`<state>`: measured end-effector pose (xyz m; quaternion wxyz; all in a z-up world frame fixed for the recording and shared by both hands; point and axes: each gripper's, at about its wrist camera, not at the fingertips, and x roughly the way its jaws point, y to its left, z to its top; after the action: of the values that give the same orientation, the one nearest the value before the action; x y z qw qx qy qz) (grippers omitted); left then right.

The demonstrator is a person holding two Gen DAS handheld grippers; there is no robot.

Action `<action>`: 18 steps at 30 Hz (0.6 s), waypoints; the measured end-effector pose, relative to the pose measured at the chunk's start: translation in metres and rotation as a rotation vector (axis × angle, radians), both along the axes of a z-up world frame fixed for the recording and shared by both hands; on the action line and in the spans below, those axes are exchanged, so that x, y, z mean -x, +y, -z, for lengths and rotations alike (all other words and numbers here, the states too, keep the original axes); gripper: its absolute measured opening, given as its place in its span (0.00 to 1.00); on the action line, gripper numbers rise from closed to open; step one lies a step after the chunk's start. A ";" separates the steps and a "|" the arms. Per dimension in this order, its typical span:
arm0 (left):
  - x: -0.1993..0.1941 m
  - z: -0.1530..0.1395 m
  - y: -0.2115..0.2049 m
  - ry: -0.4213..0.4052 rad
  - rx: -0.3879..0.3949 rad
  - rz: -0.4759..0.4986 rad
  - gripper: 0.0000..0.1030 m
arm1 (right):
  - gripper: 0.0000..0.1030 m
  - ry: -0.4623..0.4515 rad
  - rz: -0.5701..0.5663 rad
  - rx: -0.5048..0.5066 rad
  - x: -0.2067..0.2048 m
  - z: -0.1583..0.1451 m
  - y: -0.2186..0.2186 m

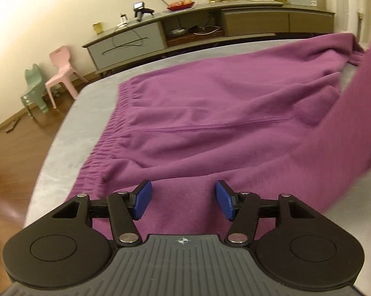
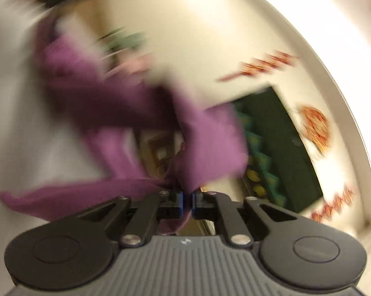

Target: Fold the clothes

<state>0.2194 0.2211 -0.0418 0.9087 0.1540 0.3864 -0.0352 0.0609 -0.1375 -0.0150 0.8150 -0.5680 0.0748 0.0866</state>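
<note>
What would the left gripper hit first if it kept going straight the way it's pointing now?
Most likely the purple pants lying on the grey bed: the left gripper, jaws open, angles down over the fabric near the waistband, though the depth is unclear.

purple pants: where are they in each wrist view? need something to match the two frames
Left wrist: the purple pants lie spread on the grey bed, filling the middle, under the open left claw.
Right wrist: the purple pants hang blurred at centre and left, pinched in the right claw.
Shared landmark: the pants themselves; the pink chair may be the pink smear in the right view, too blurred to tell.
</note>
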 end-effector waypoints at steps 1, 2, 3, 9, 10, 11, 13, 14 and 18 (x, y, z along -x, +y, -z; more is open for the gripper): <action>0.000 0.000 0.002 -0.002 -0.011 -0.010 0.60 | 0.17 0.085 0.016 0.040 0.007 0.019 -0.011; 0.000 -0.001 0.005 -0.004 -0.021 -0.020 0.60 | 0.31 0.163 0.057 0.026 0.012 0.030 -0.023; 0.001 -0.001 0.008 -0.004 -0.024 -0.031 0.60 | 0.46 0.235 0.117 -0.031 0.013 0.036 -0.033; 0.007 0.000 0.007 -0.010 -0.048 -0.057 0.60 | 0.58 0.570 0.381 -0.620 0.012 0.030 -0.092; 0.008 0.000 0.005 -0.013 -0.057 -0.057 0.59 | 0.58 0.594 0.393 -0.787 0.008 0.018 -0.104; 0.009 0.000 0.003 -0.017 -0.065 -0.058 0.59 | 0.58 0.613 0.404 -0.943 0.001 0.009 -0.115; 0.009 0.000 0.001 -0.020 -0.071 -0.067 0.59 | 0.62 0.638 0.425 -1.185 -0.018 -0.003 -0.131; 0.008 0.000 0.001 -0.021 -0.069 -0.070 0.59 | 0.64 0.649 0.435 -1.259 -0.028 -0.005 -0.135; 0.009 -0.001 0.003 -0.020 -0.052 -0.074 0.59 | 0.57 0.697 0.446 -1.201 -0.080 0.008 -0.103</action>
<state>0.2107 0.2237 -0.0406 0.9088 0.1635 0.3837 0.0102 0.1404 -0.2409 -0.0231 0.9132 0.0666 0.3836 0.1205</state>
